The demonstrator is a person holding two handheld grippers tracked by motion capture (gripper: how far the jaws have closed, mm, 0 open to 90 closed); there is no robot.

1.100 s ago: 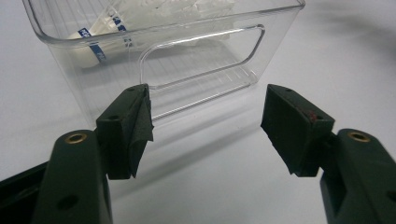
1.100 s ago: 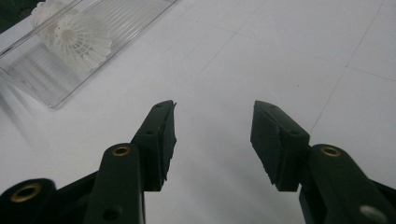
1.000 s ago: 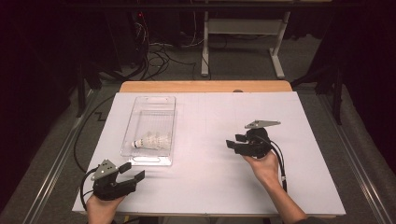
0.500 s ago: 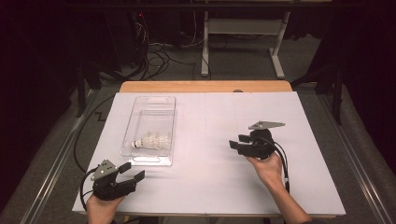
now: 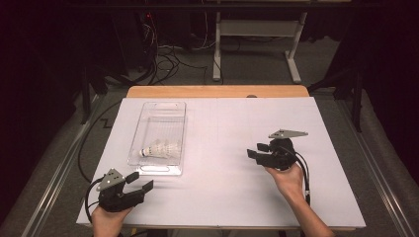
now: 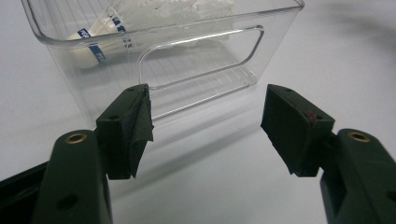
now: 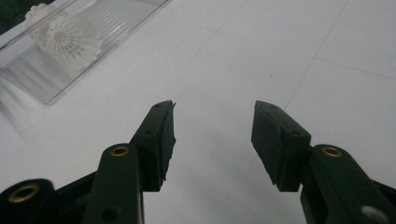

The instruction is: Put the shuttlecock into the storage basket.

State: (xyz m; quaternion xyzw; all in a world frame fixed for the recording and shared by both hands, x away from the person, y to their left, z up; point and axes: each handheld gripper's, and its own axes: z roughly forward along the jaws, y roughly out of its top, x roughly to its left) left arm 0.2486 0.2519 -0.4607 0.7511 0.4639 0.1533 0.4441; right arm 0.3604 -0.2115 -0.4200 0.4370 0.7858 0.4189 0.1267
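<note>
A clear plastic bin [image 5: 148, 168] lies on the white table sheet at the left. White shuttlecocks [image 5: 160, 149] with blue-banded corks rest in its near half. My left gripper [image 5: 140, 182] is open near the table's front left corner, a short way in front of the bin [image 6: 261, 46]; the shuttlecocks [image 6: 98, 32] show through its wall. My right gripper [image 5: 253, 151] is open and empty over bare sheet at the right, pointing left. In the right gripper view the bin [image 7: 112, 18] and a feathered shuttlecock [image 7: 70, 42] sit far off at the upper left.
The white sheet [image 5: 227, 123] covers a wooden table whose far edge [image 5: 217, 92] shows. Beyond it on the floor are cables [image 5: 168, 59] and a white stand's feet [image 5: 291, 69]. Metal rails run along both sides.
The right gripper has drifted slightly toward the front and right of the table. The left gripper has stayed in place. Both have stayed open.
</note>
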